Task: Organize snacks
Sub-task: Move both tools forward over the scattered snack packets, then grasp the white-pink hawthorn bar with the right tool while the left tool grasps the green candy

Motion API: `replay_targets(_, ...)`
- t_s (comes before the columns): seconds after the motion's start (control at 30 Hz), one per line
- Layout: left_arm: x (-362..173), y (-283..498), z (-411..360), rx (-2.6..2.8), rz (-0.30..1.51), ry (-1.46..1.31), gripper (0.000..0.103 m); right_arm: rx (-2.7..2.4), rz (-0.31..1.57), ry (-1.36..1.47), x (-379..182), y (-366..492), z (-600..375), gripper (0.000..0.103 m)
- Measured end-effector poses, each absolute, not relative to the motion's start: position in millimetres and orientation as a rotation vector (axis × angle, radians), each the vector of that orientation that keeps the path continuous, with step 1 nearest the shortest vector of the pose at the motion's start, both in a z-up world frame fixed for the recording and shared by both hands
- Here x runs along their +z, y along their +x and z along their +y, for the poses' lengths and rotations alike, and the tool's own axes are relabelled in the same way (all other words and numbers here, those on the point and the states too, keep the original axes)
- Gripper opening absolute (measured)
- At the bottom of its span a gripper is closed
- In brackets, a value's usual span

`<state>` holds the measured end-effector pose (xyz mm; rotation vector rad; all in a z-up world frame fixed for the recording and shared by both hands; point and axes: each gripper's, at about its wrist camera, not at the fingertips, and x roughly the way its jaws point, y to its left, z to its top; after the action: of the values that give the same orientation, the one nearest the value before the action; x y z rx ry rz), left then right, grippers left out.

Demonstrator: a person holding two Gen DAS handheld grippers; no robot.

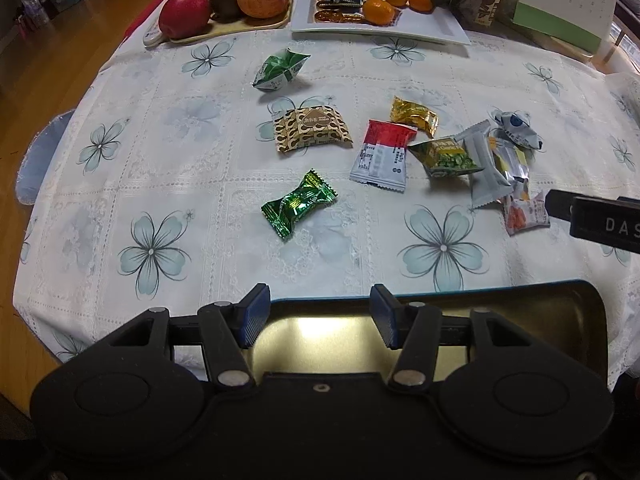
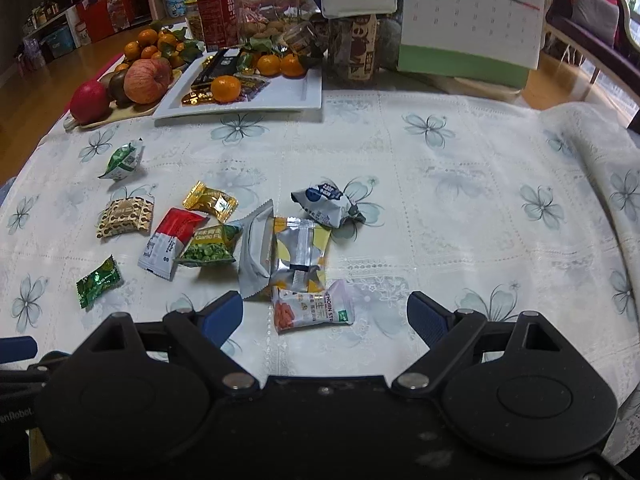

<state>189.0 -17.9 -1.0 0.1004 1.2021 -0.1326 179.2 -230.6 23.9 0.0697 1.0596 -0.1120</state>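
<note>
Several wrapped snacks lie scattered on the floral tablecloth. My left gripper (image 1: 318, 316) is open and empty above a metal tin (image 1: 520, 320) at the near table edge; a green candy (image 1: 299, 204) lies ahead of it. My right gripper (image 2: 324, 316) is open wide, its fingers on either side of a white and orange hawthorn strip packet (image 2: 312, 310) without touching it. Behind that packet lie a silver and yellow packet (image 2: 298, 256), a grey sachet (image 2: 254, 252), a green pea packet (image 2: 210, 246) and a red and white sachet (image 2: 170, 242).
A white tray (image 2: 288, 94) with tangerines and sweets and a fruit board with apples (image 2: 146, 80) stand at the back. Jars (image 2: 356, 46) and a desk calendar (image 2: 468, 20) stand behind them. A gold packet (image 1: 414, 114), brown patterned packet (image 1: 312, 128) and green-white packet (image 1: 280, 68) lie mid-table.
</note>
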Motion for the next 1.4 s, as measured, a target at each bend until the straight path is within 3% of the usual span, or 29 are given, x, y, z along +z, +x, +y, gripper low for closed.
replay_targets(0.53,-39.2,223.0,-14.6,-0.103,1.273,0.065,0.059,-0.162,1.256,0.179,-47.8,212.9,-241.8,0.095)
replay_targets(0.73,-46.5,231.7,-16.7,-0.106,1.309,0.050,0.059,-0.167,1.254,0.136,-52.5,218.9,-231.4,0.103)
replay_targets(1.4,-51.5,235.8,-16.9,-0.081,1.317,0.061,0.064,-0.188,1.249,0.148,-55.1,220.8,-228.5,0.103)
